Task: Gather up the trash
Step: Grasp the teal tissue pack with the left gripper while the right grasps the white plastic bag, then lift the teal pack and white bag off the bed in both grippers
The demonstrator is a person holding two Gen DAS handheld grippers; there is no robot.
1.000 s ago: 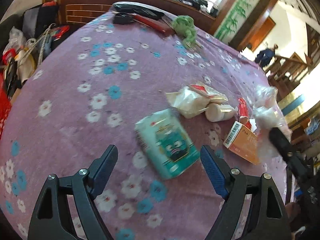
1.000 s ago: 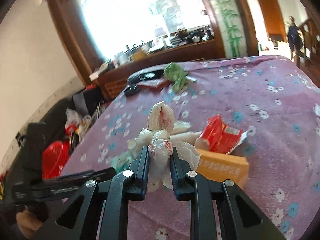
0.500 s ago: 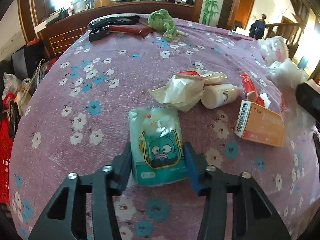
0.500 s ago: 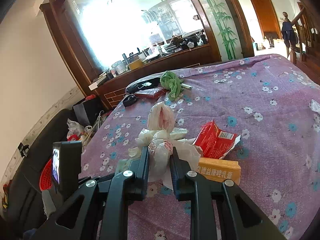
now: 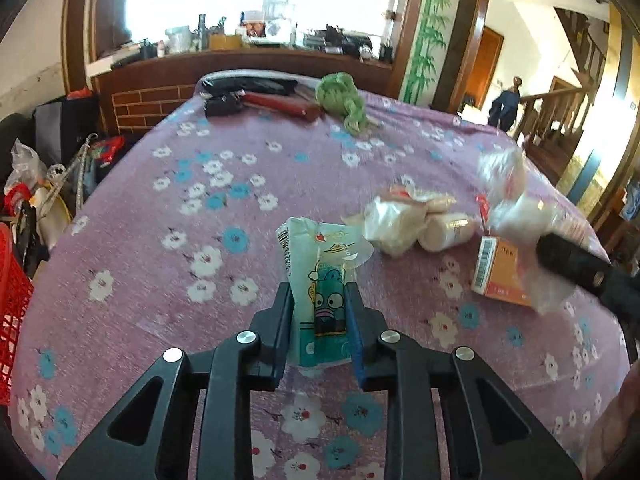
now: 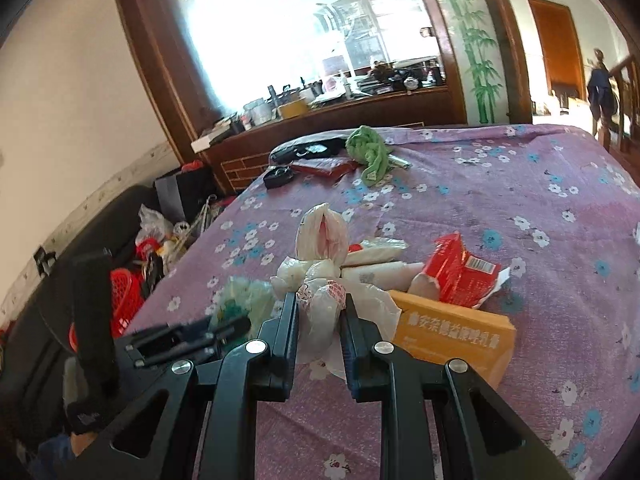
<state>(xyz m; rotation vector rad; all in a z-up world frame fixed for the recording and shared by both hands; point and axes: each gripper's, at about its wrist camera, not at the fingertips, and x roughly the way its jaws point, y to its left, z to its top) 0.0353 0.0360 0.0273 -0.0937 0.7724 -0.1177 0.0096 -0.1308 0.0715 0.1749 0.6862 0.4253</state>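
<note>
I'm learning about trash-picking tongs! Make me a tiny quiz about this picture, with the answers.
1. True or false: the left tongs are shut on the teal cartoon packet.
2. What do the right tongs hold? A) knotted white plastic bag B) orange box C) green cloth
3. Fill in: the red wrapper lies on the purple flowered ____.

Key: 1 true; 2 A; 3 tablecloth.

Purple flowered tablecloth (image 5: 224, 184) over the table; dark wood counter (image 5: 248, 64) behind, cluttered, under a bright window (image 6: 280, 32). Bamboo-painted wall panel (image 6: 476, 52), orange door (image 6: 554, 44), wooden stair railing (image 5: 556, 108) at right. Cream wall (image 6: 72, 92) at left.
</note>
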